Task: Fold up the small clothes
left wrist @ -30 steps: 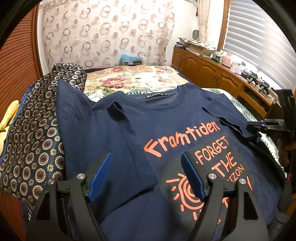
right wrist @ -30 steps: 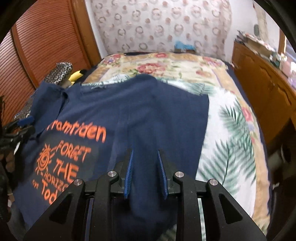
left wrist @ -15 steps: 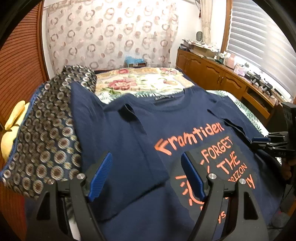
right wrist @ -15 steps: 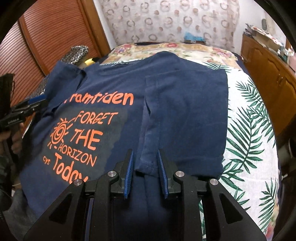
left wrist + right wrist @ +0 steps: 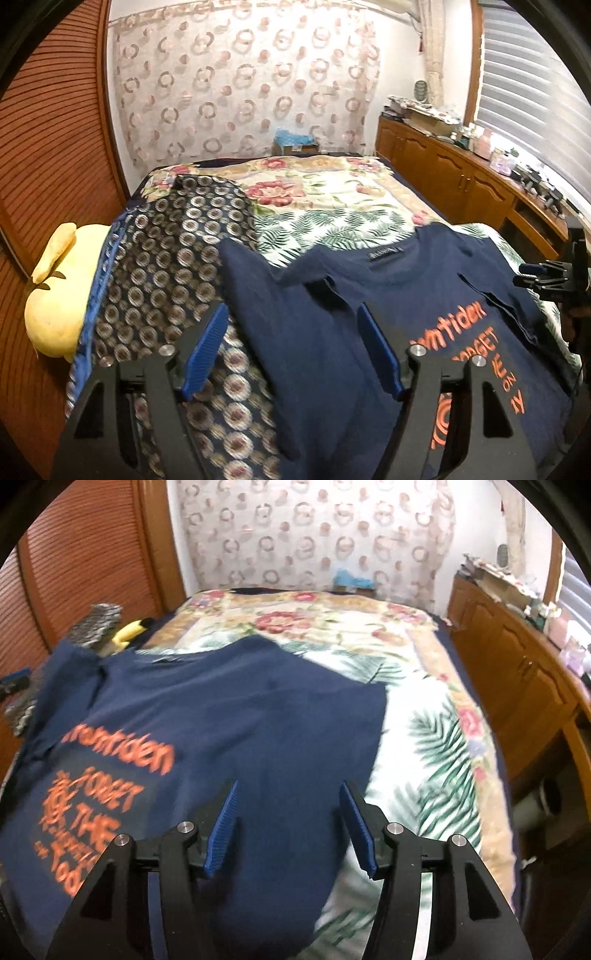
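Navy T-shirt (image 5: 229, 716) lies print-up across the bed's (image 5: 436, 709) near edge, both sides folded inward — right tongs (image 5: 288, 827), just opening, and left tongs (image 5: 295, 354) stand wide, empty.

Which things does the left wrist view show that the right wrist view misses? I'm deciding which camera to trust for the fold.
Only the left wrist view shows the collar label and the window blinds. Only the right wrist view shows the shirt's folded-in right side with its edge on the leaf-print cover. Both show the navy T-shirt, its orange print, the patterned cloth and the yellow plush.
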`<state>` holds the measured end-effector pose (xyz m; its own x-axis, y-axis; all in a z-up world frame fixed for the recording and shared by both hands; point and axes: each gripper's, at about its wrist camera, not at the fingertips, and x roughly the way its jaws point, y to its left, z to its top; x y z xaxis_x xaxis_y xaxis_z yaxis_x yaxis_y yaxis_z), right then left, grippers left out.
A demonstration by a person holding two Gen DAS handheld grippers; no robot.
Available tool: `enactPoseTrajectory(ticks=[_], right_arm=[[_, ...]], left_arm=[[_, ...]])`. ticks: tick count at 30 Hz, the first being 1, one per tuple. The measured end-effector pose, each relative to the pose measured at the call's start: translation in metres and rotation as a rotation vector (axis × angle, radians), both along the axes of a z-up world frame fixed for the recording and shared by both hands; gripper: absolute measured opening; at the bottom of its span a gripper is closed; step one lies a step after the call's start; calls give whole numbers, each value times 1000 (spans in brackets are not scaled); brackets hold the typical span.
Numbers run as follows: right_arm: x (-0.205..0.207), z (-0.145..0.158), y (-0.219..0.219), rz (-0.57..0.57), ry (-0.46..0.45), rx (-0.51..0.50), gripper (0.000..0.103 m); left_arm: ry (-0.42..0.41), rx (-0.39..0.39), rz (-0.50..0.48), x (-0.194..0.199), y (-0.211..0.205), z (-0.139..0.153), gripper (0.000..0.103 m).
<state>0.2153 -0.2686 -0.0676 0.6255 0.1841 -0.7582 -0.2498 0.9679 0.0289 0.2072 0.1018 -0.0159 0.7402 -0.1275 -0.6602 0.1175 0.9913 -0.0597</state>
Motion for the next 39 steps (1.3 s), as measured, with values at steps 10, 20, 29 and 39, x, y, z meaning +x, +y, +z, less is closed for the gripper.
enactPoseTrajectory(ticks=[10, 20, 29, 39], right_arm=[[34, -24, 4, -8, 15, -26, 57], [33, -27, 4, -2, 7, -44, 68], [33, -28, 3, 6, 15, -29, 73], [33, -28, 3, 5, 15, -29, 73]], left_arm=[[47, -21, 22, 36, 19, -7, 47], [88, -3, 33, 61, 20, -12, 47], [86, 3, 31, 68, 15, -15, 38], [128, 35, 39, 68, 16, -26, 38]])
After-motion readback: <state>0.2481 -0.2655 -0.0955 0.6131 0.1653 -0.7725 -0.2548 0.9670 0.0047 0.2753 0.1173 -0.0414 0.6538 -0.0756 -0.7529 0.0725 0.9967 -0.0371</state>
